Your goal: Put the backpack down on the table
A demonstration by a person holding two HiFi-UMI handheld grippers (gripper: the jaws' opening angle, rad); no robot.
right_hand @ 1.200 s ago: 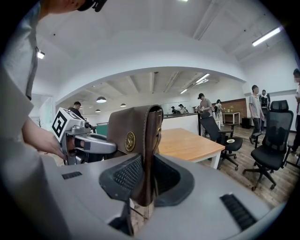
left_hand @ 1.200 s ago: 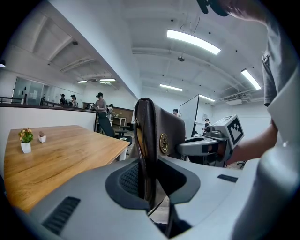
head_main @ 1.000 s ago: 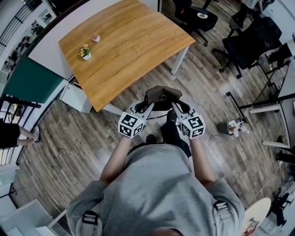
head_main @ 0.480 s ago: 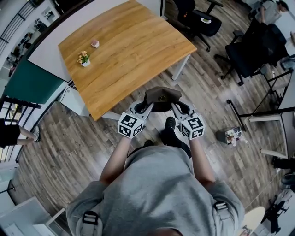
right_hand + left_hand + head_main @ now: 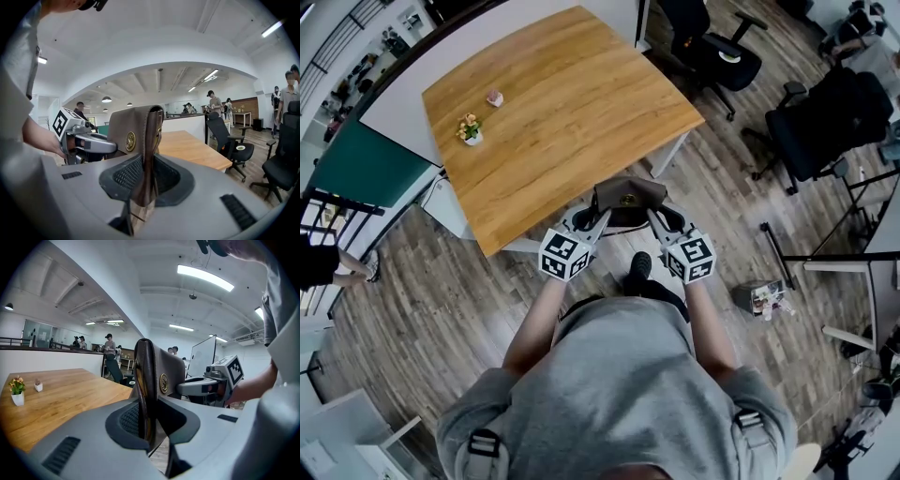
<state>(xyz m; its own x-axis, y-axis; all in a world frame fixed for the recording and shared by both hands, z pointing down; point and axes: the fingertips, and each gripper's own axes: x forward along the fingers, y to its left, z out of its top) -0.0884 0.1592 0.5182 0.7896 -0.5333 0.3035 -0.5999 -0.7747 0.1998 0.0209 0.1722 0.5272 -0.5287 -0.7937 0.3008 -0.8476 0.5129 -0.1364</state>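
A brown leather backpack point(image 5: 628, 199) with a round gold emblem hangs in the air in front of me, just off the near edge of the wooden table point(image 5: 553, 103). My left gripper point(image 5: 598, 217) is shut on its left side and my right gripper point(image 5: 658, 217) is shut on its right side. In the left gripper view the backpack's edge point(image 5: 145, 380) is pinched between the jaws, with the table point(image 5: 61, 394) to the left. In the right gripper view the backpack point(image 5: 133, 133) stands upright in the jaws, and the table point(image 5: 187, 145) lies beyond it.
A small flower pot point(image 5: 470, 129) and a small pink thing point(image 5: 495, 97) stand at the table's far left. Black office chairs point(image 5: 712, 52) point(image 5: 825, 112) stand at the upper right. A small cluttered object point(image 5: 759, 298) lies on the wood floor to my right. People stand far off.
I have walked closer to the table with the backpack held the same way in both grippers. The table's near edge now lies closer to the backpack.
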